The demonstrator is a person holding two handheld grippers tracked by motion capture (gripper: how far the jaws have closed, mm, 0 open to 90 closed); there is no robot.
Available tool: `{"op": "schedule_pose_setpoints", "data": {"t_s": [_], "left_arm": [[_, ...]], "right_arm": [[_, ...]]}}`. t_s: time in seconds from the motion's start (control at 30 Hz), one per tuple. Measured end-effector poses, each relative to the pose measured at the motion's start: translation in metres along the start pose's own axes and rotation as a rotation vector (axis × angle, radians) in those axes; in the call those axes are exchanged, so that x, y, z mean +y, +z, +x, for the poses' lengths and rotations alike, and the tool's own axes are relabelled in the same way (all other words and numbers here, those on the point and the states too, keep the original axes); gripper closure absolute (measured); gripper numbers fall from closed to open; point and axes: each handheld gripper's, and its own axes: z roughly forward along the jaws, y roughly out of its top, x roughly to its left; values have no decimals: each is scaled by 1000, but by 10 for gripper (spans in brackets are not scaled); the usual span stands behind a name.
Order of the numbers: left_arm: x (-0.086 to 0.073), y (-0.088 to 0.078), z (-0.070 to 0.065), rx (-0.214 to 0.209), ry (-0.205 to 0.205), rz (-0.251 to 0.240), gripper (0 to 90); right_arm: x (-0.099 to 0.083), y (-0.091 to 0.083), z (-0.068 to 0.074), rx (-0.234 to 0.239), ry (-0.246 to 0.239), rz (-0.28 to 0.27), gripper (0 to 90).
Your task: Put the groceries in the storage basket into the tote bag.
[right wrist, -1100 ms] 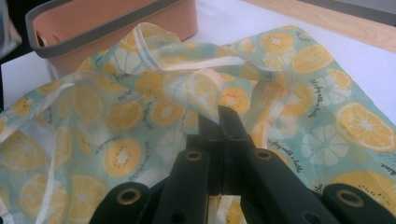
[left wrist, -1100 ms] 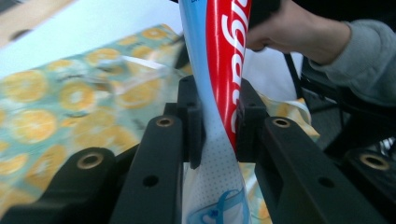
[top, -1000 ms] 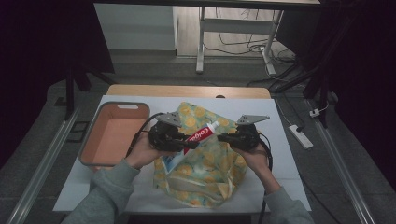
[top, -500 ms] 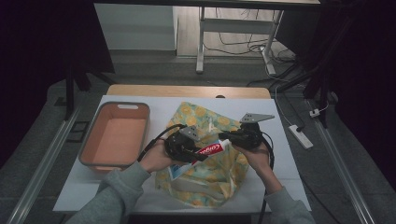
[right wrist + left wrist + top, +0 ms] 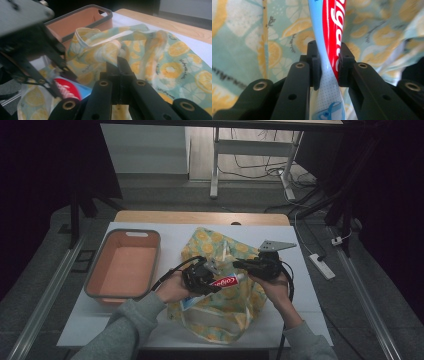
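A red, white and blue toothpaste tube (image 5: 226,282) (image 5: 329,37) is clamped between the jaws of my left gripper (image 5: 214,281) (image 5: 329,63), held over a cloth bag (image 5: 220,320) printed with orange slices. My right gripper (image 5: 239,265) (image 5: 117,62) is shut on a bunched edge of the bag (image 5: 110,51) and lifts it. The right gripper view has the left gripper (image 5: 37,62) close at its left, with the tube's red part (image 5: 68,92) below it. The two grippers are a few centimetres apart over the bag's middle.
An orange bin with a grey rim (image 5: 102,270) (image 5: 82,18) stands left of the bag on the white table (image 5: 310,290). A wooden strip (image 5: 200,217) runs along the far edge. A power strip (image 5: 322,266) lies on the floor to the right.
My left gripper has carried the tube toward the near side and to the right, lower over the bag. The right gripper has stayed put, still holding the bag's edge.
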Motion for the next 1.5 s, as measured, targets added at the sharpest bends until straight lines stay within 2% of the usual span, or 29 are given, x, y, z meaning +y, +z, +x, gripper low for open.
{"op": "schedule_pose_setpoints", "data": {"t_s": [0.37, 0.47, 0.63, 0.73, 0.9, 0.93, 0.97, 1.0, 1.07, 1.2, 1.3, 1.4, 1.5], "left_arm": [[19, 15, -4, 112, 57, 51, 756], [21, 25, 1, 93, 59, 46, 756], [22, 46, 3, 110, 90, 109, 754], [21, 57, 6, 120, 81, 110, 753], [17, 69, 10, 92, 60, 108, 736], [15, 68, 10, 97, 45, 87, 708], [14, 65, 12, 93, 30, 59, 683], [13, 60, 13, 89, 14, 37, 618], [10, 48, 14, 86, 9, 2, 564], [-3, 21, 9, 138, -14, -49, 441], [-21, -3, 7, 161, -82, -119, 400], [-40, -23, 6, 212, -147, -163, 376], [-58, -38, 4, 221, -177, -183, 367]], "right_arm": [[3, 2, 9, 33, -6, -1, 890], [3, 2, 9, 29, -3, -1, 891], [3, 0, 6, 23, 9, -9, 891], [2, 1, 6, -2, 8, 0, 891], [-1, 1, 0, -12, 36, 5, 890], [-1, 1, 0, -19, 37, 8, 890], [-2, 1, -1, -27, 37, 10, 890], [-3, 1, -3, -27, 41, 6, 890], [-4, 0, -5, -33, 47, 7, 890], [-5, 0, -5, -38, 47, 14, 890], [-5, 1, -3, -15, 34, 26, 890], [-6, 4, 5, 7, -9, 64, 890], [-12, 6, 10, 25, -14, 96, 889]]}}
